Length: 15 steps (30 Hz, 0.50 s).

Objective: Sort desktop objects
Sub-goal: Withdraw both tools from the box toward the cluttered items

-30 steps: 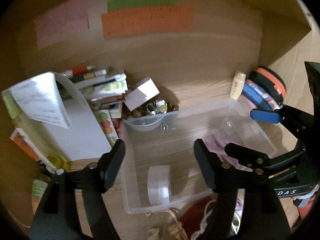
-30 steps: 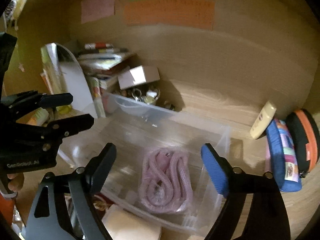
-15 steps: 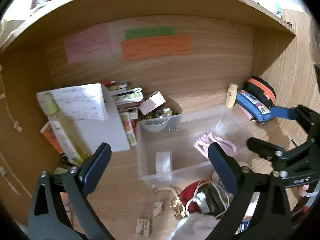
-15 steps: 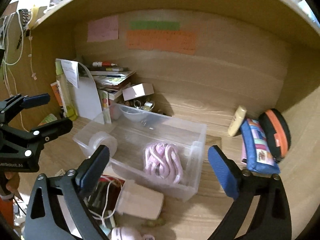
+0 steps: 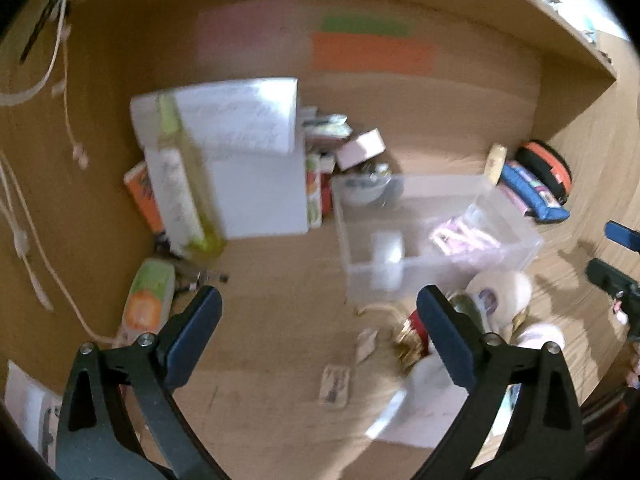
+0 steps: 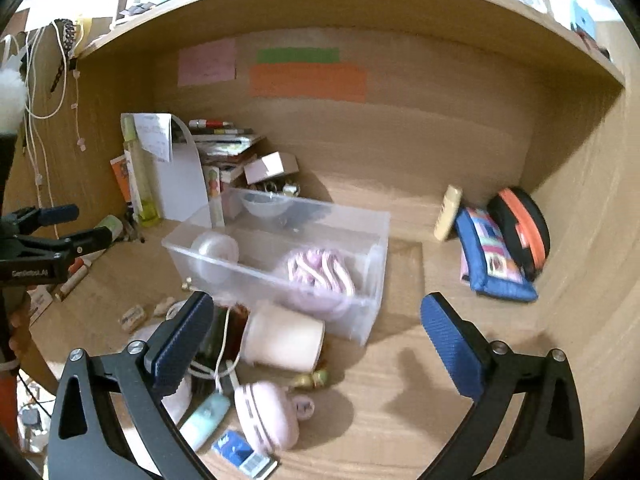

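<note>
A clear plastic bin (image 6: 362, 280) (image 5: 516, 240) sits mid-desk and holds a roll of clear tape (image 6: 214, 254) (image 5: 386, 250) and a coiled pink cable (image 6: 320, 272) (image 5: 460, 236). In front of it lie a cream cup (image 6: 282, 338) on its side, a pink round case (image 6: 266, 414), a mint tube (image 6: 206, 420), a blue card (image 6: 240, 454) and white cords (image 6: 216, 368). My right gripper (image 6: 316, 344) is open and empty above this clutter. My left gripper (image 5: 316, 336) is open and empty over bare desk left of the bin; it also shows at the left edge of the right wrist view (image 6: 76, 226).
A white file holder with papers (image 6: 176, 176), stacked books (image 6: 228, 140) and a small box (image 6: 270, 168) stand at the back left. A blue pencil case (image 6: 492, 264), a black-orange pouch (image 6: 520, 232) and a cream tube (image 6: 448, 212) lie at the right wall. Sticky notes (image 6: 308, 80) hang behind.
Both grippers have pulled back and up from the bin, so more of the desk and the front clutter shows. The left gripper has swung leftward. Both stay open.
</note>
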Each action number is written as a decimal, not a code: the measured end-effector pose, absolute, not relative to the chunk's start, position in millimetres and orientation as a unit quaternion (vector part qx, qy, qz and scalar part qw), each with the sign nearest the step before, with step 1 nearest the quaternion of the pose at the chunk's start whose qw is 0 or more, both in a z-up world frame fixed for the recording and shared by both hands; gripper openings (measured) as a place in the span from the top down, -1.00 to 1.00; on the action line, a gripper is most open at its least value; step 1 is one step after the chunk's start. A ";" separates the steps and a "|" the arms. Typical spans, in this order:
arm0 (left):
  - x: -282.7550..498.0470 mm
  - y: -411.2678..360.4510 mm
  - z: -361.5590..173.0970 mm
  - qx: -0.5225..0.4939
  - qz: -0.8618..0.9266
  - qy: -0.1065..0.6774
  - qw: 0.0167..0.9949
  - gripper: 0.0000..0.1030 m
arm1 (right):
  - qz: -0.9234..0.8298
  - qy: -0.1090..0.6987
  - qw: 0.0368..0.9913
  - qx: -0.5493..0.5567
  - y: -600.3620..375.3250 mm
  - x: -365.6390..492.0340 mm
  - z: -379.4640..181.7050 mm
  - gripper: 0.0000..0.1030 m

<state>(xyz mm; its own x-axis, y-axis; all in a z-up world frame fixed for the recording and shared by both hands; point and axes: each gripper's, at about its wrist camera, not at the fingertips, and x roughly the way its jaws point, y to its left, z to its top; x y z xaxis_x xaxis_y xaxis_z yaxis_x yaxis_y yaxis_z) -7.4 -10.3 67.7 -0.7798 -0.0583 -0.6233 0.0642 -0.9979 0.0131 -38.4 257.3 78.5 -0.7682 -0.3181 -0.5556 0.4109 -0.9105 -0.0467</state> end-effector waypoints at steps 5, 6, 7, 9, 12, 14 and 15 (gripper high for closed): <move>-2.6 -19.0 44.0 0.360 -0.932 0.009 0.042 -0.93 | -0.931 0.073 0.187 0.306 266.1 -31.4 57.6 -1.00; -1.8 -20.3 38.6 0.367 -0.929 0.011 0.042 -0.93 | -0.928 0.072 0.189 0.313 266.9 -30.5 52.9 -1.00; -0.8 -21.0 33.7 0.372 -0.927 0.012 0.041 -0.93 | -0.925 0.068 0.192 0.320 268.0 -29.6 48.1 -1.00; 0.1 -21.5 24.4 0.383 -0.923 0.014 0.040 -0.93 | -0.917 0.059 0.199 0.340 269.5 -28.3 36.0 -1.00; 0.3 -21.2 10.7 0.400 -0.916 0.013 0.037 -0.93 | -0.907 0.055 0.208 0.363 269.4 -27.4 20.1 -1.00; -2.7 -20.0 -0.1 0.413 -0.910 0.015 0.031 -0.93 | -0.901 0.052 0.213 0.373 268.6 -26.5 10.4 -1.00; -4.7 -19.6 -4.6 0.418 -0.908 0.016 0.028 -0.93 | -0.900 0.048 0.213 0.378 268.7 -26.8 6.0 -1.00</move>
<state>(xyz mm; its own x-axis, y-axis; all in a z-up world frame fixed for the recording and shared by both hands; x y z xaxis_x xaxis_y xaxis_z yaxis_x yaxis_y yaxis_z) -4.7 -19.6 -4.6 -0.6485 -0.0384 -0.7602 0.0648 -0.9979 -0.0048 -26.8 268.7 6.0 -0.6238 -0.3466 -0.7005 0.4186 -0.9050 0.0750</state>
